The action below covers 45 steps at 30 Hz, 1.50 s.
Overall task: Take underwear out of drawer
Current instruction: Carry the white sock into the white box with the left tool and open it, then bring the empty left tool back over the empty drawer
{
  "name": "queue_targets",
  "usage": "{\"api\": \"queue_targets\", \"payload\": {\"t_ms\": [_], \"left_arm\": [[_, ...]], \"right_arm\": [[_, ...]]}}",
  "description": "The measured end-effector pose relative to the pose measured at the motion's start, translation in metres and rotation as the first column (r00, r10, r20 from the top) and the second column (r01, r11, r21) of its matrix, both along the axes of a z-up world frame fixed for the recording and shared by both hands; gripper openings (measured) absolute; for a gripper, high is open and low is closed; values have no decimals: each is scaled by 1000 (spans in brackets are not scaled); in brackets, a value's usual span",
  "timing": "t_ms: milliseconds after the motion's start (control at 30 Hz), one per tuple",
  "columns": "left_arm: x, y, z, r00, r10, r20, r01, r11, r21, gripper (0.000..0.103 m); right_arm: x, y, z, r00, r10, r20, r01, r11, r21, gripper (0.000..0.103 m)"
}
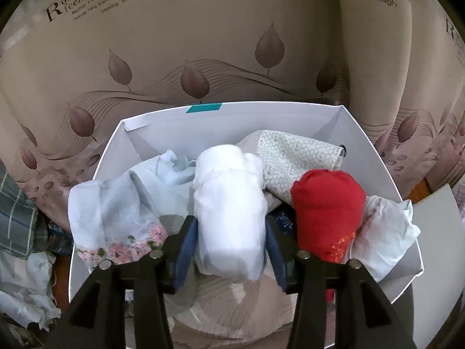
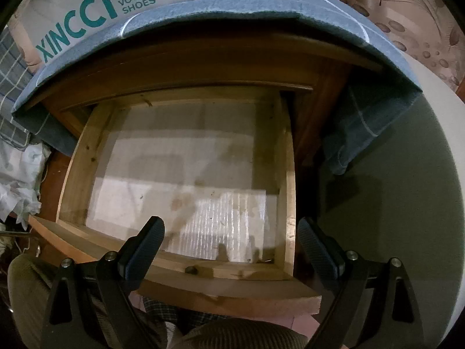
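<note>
A white rolled underwear sits between the blue pads of my left gripper, and both pads touch its sides. It lies in a white cardboard box among other rolled pieces: a red one, a pale blue one with floral trim, a honeycomb-patterned one and a white one. In the right wrist view my right gripper hangs wide open over the pulled-out wooden drawer. Only the drawer's bare lined bottom shows, and nothing is between the right fingers.
A beige leaf-print curtain hangs behind the box. A blue cloth covers the cabinet top, with the printed shoe box standing on it. Plaid and crumpled fabrics lie to the left. A person's corduroy-clad knee is below the drawer front.
</note>
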<state>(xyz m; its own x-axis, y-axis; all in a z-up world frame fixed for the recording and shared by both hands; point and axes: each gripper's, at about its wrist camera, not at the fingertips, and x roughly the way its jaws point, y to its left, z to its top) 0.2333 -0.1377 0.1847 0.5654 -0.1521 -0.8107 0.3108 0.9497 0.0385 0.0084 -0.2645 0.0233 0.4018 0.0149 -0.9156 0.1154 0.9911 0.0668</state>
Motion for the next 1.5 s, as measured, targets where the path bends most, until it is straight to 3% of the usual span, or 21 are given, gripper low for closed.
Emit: {"api": "queue_targets", "payload": {"t_ms": [267, 367, 700, 1000, 1233, 1500], "left_arm": [[-9, -5, 6, 999, -2, 34, 2, 1000, 10, 69], [-13, -1, 15, 999, 6, 53, -6, 1000, -3, 72], [-34, 16, 46, 995, 5, 96, 1, 998, -65, 76], [-87, 44, 66, 989, -5, 145, 20, 994, -106, 77], [-140, 72, 42, 988, 4, 151, 7, 997, -75, 77], [-183, 109, -31, 990, 128, 51, -126, 991, -44, 77]], "right_arm": [[1, 1, 1, 1000, -3, -1, 3, 1000, -1, 91], [1, 1, 1, 1000, -2, -2, 2, 1000, -5, 91], [2, 1, 1, 1000, -4, -1, 4, 1000, -10, 91], [2, 2, 1, 1000, -5, 2, 5, 1000, -24, 91], [2, 4, 3, 1000, -2, 4, 3, 999, -39, 91], [-1, 7, 4, 1000, 3, 17, -2, 998, -58, 91]]}}
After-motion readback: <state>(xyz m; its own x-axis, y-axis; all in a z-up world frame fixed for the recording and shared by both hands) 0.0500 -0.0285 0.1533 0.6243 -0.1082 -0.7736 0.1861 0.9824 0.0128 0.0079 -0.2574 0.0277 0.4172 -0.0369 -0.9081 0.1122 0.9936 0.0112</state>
